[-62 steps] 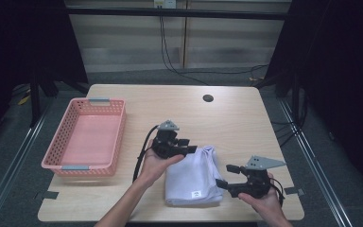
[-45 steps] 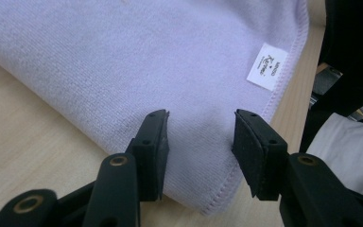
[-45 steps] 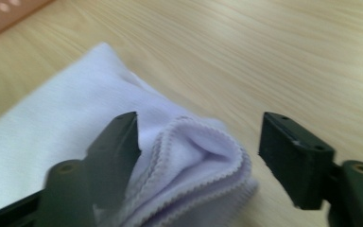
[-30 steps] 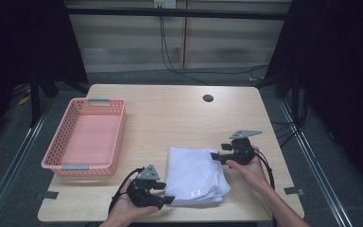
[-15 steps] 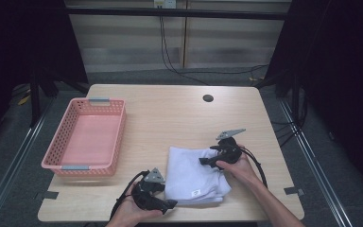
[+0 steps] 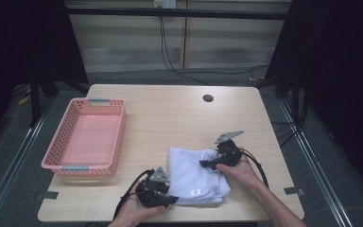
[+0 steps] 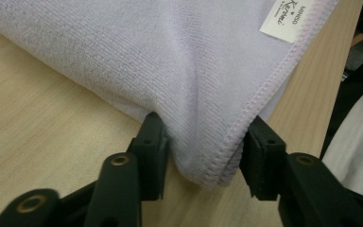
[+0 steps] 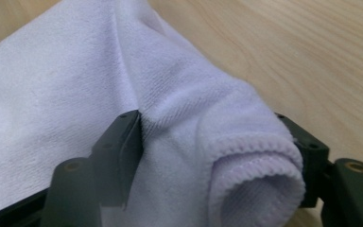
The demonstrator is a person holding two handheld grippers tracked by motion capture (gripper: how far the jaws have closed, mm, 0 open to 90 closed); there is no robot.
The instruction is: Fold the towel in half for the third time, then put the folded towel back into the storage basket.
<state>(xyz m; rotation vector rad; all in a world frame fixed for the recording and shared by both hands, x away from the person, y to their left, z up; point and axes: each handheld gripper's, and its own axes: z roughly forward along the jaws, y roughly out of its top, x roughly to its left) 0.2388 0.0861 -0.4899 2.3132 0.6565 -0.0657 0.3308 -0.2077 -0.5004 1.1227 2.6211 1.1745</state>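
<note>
Folded white towel [image 6: 194,177] lies on the table [image 6: 170,118], near the front edge, right of the pink basket [image 6: 86,137]. Left gripper [image 7: 203,153] has just been closing; its jaws pinch the towel's near stitched corner. Right gripper [image 8: 217,156] also just closing, jaws around the bunched far corner; pads seem to press the roll, though contact on the far side is partly hidden.

Wooden table [image 6: 170,109]: pink basket [image 6: 86,137], white towel [image 6: 194,175].
</note>
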